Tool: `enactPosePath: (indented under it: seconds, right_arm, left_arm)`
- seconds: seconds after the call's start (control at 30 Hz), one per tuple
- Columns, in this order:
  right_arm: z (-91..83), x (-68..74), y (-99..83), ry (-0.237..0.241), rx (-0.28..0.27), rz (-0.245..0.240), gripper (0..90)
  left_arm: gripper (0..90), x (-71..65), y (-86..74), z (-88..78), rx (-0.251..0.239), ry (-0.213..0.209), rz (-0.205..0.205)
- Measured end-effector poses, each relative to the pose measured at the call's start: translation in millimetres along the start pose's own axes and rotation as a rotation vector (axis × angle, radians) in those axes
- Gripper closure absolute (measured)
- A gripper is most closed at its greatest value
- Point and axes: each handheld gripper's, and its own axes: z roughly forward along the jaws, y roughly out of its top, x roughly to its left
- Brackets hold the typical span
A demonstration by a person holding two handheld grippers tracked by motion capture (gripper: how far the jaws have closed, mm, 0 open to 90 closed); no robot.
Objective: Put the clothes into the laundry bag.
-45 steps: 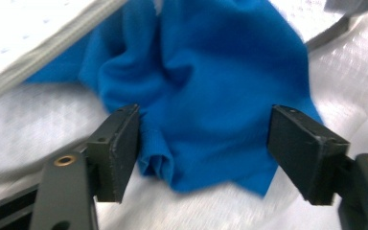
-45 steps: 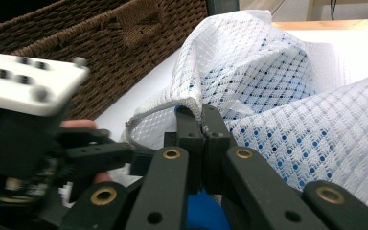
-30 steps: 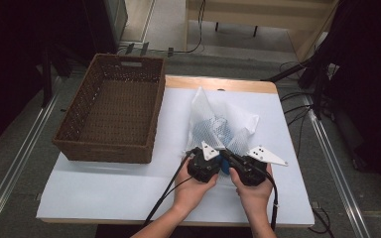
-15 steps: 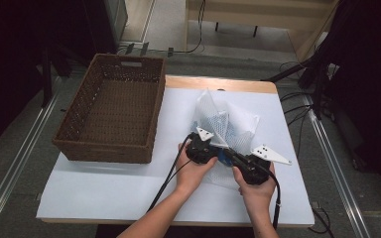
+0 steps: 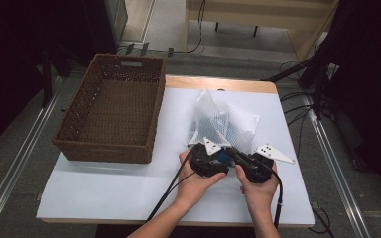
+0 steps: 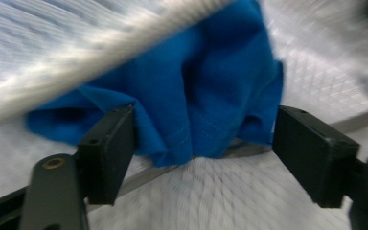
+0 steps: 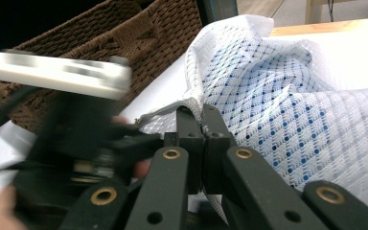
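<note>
A white mesh bag (image 5: 223, 121) lies on the white table, with a blue cloth (image 6: 206, 96) at its near edge. My left gripper (image 6: 206, 143) stands open with its jaws on either side of the blue cloth; they have just been opening, and the cloth lies loose between them. In the high view the left gripper (image 5: 218, 154) sits at the bag's near edge, right beside my right gripper (image 5: 234, 154). The right gripper (image 7: 203, 124) is shut on the hem of the mesh bag (image 7: 278, 96) and holds it up.
A brown wicker basket (image 5: 111, 114) stands on the left half of the table (image 5: 104, 188), close to the bag. The basket (image 7: 124, 38) also rises behind the blurred left gripper (image 7: 76, 139) in the right gripper view. Cables trail off the near edge.
The left hand pushed toward the bag, then came back toward the near edge, close beside the right gripper. The bag's folds shifted. The right hand stayed put.
</note>
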Motion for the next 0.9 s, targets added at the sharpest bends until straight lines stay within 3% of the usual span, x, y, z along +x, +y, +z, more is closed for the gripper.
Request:
enactPosePath:
  seconds: [0.1, 0.17, 0.23, 0.27, 0.33, 0.43, 0.5, 0.53, 0.6, 0.67, 0.73, 0.77, 0.8, 0.9]
  right_arm:
    - [0.8, -0.3, -1.3, 0.0, 0.005, -0.003, 90.0]
    - [1.2, -2.1, -2.9, -0.005, 0.011, -0.001, 90.0]
    - [1.4, -4.2, -3.7, -0.007, 0.01, 0.007, 90.0]
    - [1.1, -4.5, -3.5, -0.007, 0.009, 0.012, 90.0]
    - [0.0, -3.8, -2.5, -0.003, 0.003, 0.01, 90.0]
    - [-2.6, -0.8, 0.2, -0.003, -0.011, 0.009, 90.0]
    - [-4.4, 1.4, 2.2, -0.003, -0.021, 0.001, 90.0]
    - [-5.1, 2.9, 2.9, 0.0, -0.025, 0.002, 90.0]
    - [-5.2, 4.7, 3.4, 0.0, -0.027, -0.006, 90.0]
    - [-3.2, 5.2, 1.6, -0.001, -0.018, -0.014, 90.0]
    - [0.1, 4.3, -2.1, -0.008, 0.003, -0.019, 90.0]
    - [2.3, 3.2, -4.5, -0.01, 0.014, -0.016, 90.0]
    - [2.8, 2.5, -5.2, -0.012, 0.019, -0.02, 90.0]
    - [4.0, -0.8, -6.9, -0.019, 0.028, -0.01, 90.0]
  left_arm:
    - [19.9, -5.2, 0.5, 10.7, 0.024, 0.082, 0.024]
    - [31.4, -6.8, 2.4, 11.5, 0.025, 0.121, 0.031]
    - [56.1, -3.6, 5.3, 10.3, 0.021, 0.111, 0.022]
    - [67.1, -0.6, 6.9, 9.8, 0.017, 0.102, -0.01]
    - [73.5, 6.3, 10.2, 8.2, -0.005, 0.063, -0.068]
    - [74.7, 13.6, 17.4, 1.9, -0.071, 0.037, -0.164]
    - [74.7, 19.6, 22.2, -3.0, -0.169, -0.014, -0.246]
    - [74.7, 22.1, 24.2, -5.4, -0.22, 0.009, -0.272]
    - [74.5, 25.5, 25.2, -4.8, -0.261, 0.045, -0.301]
    - [73.5, 33.4, 23.4, 4.4, -0.246, 0.096, -0.326]
    - [69.4, 41.9, 19.3, 17.2, -0.152, 0.087, -0.352]
    - [63.3, 43.3, 18.2, 18.8, -0.131, 0.077, -0.355]
    - [59.6, 44.7, 16.4, 18.4, -0.1, 0.038, -0.339]
    - [45.2, 39.6, 12.8, 6.6, -0.09, 0.022, -0.221]
